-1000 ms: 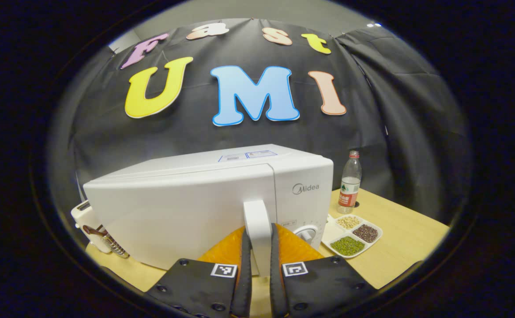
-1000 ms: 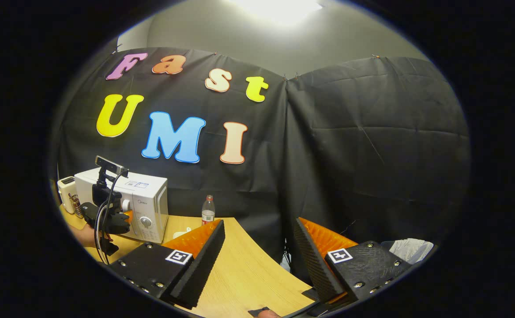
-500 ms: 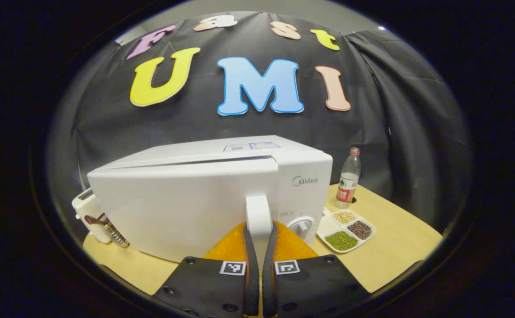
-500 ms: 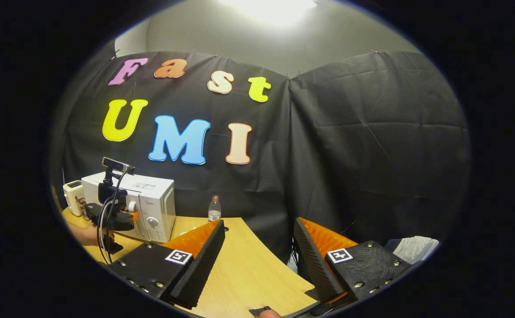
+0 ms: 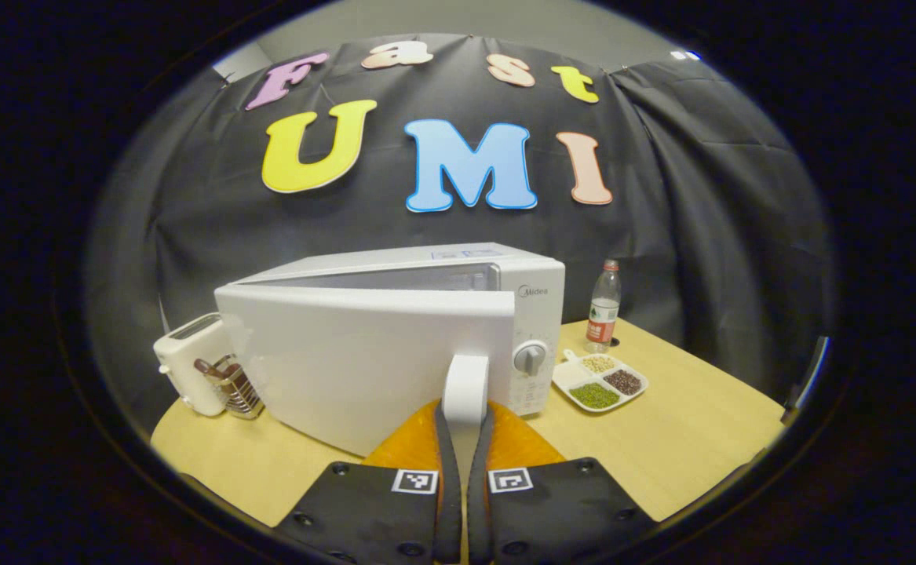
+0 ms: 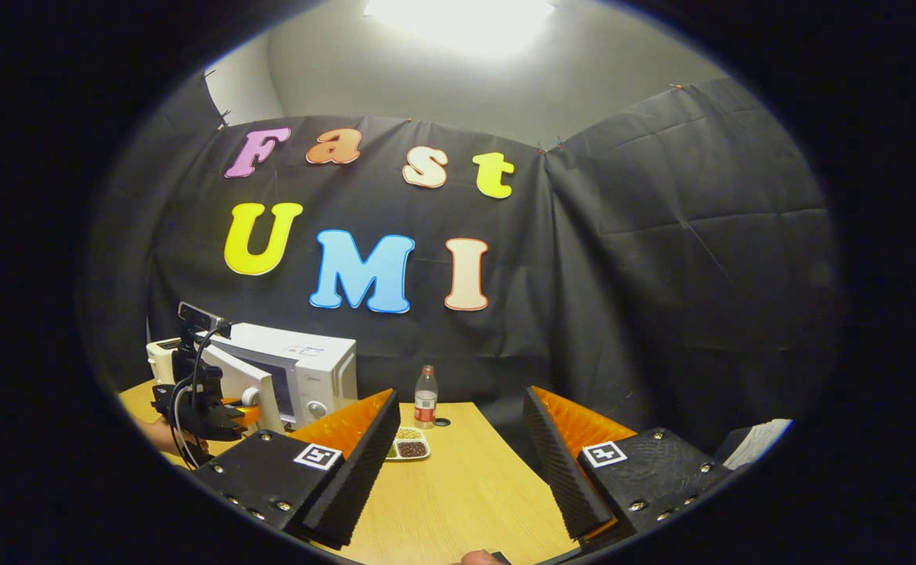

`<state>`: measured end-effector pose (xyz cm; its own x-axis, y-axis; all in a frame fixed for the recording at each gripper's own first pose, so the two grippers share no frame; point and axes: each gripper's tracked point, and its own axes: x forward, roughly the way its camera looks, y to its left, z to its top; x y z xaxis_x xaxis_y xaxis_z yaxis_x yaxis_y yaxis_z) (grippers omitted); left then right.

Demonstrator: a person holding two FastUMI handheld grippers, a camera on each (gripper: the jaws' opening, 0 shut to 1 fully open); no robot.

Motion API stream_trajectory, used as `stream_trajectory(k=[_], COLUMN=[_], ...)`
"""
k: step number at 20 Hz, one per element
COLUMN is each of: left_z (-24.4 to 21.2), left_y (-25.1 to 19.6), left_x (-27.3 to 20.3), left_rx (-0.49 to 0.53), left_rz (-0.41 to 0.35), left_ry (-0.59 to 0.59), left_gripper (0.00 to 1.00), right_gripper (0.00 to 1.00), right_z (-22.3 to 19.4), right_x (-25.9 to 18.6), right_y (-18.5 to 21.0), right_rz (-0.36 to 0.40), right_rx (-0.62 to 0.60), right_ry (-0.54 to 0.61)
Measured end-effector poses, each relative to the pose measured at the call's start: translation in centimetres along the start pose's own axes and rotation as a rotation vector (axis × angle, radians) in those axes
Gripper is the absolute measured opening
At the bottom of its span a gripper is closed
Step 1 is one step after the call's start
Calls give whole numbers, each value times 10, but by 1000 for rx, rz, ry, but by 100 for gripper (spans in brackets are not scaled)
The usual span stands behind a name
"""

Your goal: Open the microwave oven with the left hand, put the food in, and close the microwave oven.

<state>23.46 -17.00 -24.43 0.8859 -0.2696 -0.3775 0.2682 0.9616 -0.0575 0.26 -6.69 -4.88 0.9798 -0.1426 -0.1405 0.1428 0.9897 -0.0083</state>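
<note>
White door handle (image 5: pixel 465 386) pinched in left gripper (image 5: pixel 461 451); right gripper (image 6: pixel 458 455) wide open, empty. Could slip off handle if pulled askew.

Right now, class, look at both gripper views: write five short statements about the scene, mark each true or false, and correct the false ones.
1. The left tongs grip the microwave's door handle. True.
2. The microwave door is fully shut. False: it stands ajar.
3. The right tongs hold the food tray. False: they are open and empty.
4. The tray lies right of the microwave in the left gripper view. True.
5. The bottle lies on its side. False: it is upright.
</note>
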Motion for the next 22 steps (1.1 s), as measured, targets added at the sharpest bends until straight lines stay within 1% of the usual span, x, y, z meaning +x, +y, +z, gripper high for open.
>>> stream_trajectory(k=[4,5,6,8,10,12,14,15,16,22], left_z=[-12,-15,-18,-24,-30,-34,-39,-41,-42,-53], left_y=[23,29,36,53,68,82,94,98,102,147], left_x=[-42,-53,-62,-81,-99,-114,-125,-129,-133,-160], left_rx=[-2,-5,-4,-5,-13,-22,-32,-31,-30,-33], left_rz=[73,94,117,164,198,216,214,208,201,153], left_ry=[14,16,20,23,28,32,32,32,30,33], left_gripper=[9,14,9,9,9,9,9,14,9,9], right_gripper=[95,96,96,96,95,95,95,95,95,95], right_z=[-1,-1,0,0,0,5,6,6,8,12], right_x=[-13,-16,-19,-24,-27,-32,-34,-36,-36,-51], right_y=[9,11,13,19,23,31,42,48,55,112], right_rz=[92,113,134,174,191,205,212,211,208,194], right_rx=[13,17,22,20,14,33,32,30,29,46], right_ry=[-18,-20,-25,-32,-32,-39,-36,-35,-35,-21])
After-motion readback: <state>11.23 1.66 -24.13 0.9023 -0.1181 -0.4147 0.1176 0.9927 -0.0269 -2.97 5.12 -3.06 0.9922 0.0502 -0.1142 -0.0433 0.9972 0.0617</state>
